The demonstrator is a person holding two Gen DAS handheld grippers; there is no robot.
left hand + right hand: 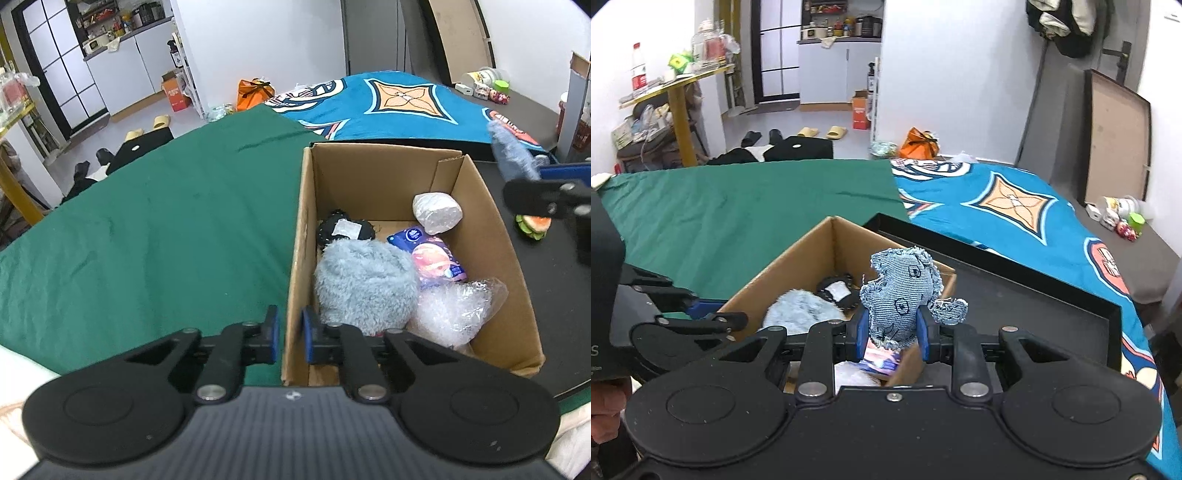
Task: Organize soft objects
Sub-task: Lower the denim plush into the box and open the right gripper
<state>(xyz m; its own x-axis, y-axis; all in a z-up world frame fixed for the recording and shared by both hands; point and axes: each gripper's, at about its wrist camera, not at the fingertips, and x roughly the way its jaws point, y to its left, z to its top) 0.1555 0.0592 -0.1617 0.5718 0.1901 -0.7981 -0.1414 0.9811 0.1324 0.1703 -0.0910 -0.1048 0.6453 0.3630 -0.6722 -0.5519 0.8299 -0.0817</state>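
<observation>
Right now: right claw [892, 338] clenched on a blue denim stuffed elephant toy [901, 299], pinched low between both blue pads, head sticking up above the fingertips, over the near edge of the open brown cardboard box [798, 254]. Left claw [290, 336] clamped on the box's near left wall [295, 295], one pad outside, one inside. Inside the box: fluffy grey-blue plush [364, 282], black pouch [345, 230], clear bubble wrap [454, 308], white wrapped roll [437, 212].
</observation>
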